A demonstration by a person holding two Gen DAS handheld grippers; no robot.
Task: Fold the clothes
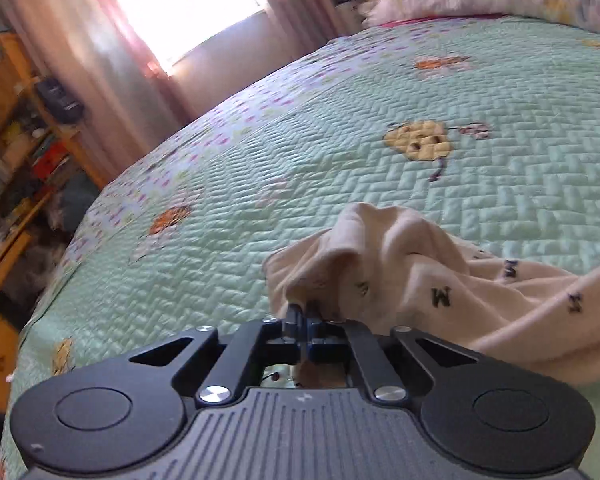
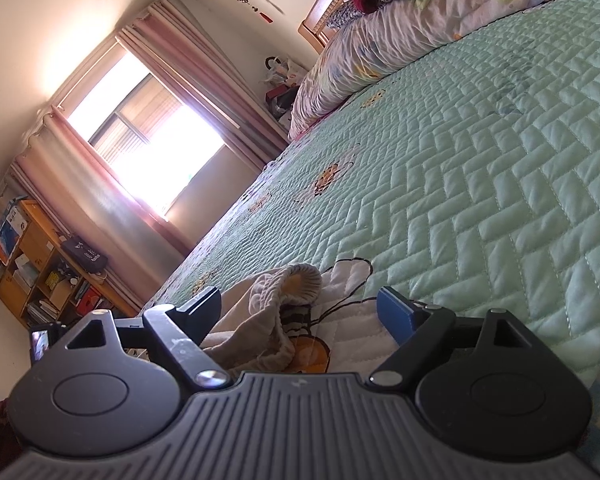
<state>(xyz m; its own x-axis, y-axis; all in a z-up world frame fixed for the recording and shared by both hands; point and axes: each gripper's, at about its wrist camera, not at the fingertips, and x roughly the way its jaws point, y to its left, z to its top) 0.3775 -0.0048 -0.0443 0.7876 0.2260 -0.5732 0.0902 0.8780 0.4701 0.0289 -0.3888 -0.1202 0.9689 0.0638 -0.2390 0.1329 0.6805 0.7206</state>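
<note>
Pinching cream garment (image 1: 400, 264), left gripper (image 1: 302, 312) on quilt (image 1: 340, 140)

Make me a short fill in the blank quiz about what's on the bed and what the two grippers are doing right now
1. The left gripper is ____ on an edge of the cream fabric garment printed with dark letters.
2. The right gripper has its jaws ____, with the garment's ribbed cuff lying between them.
3. The garment lies on a quilted bedspread that is pale ____.
4. Behind the pink curtains is a bright ____.

Missing words: shut; open; green; window
</note>
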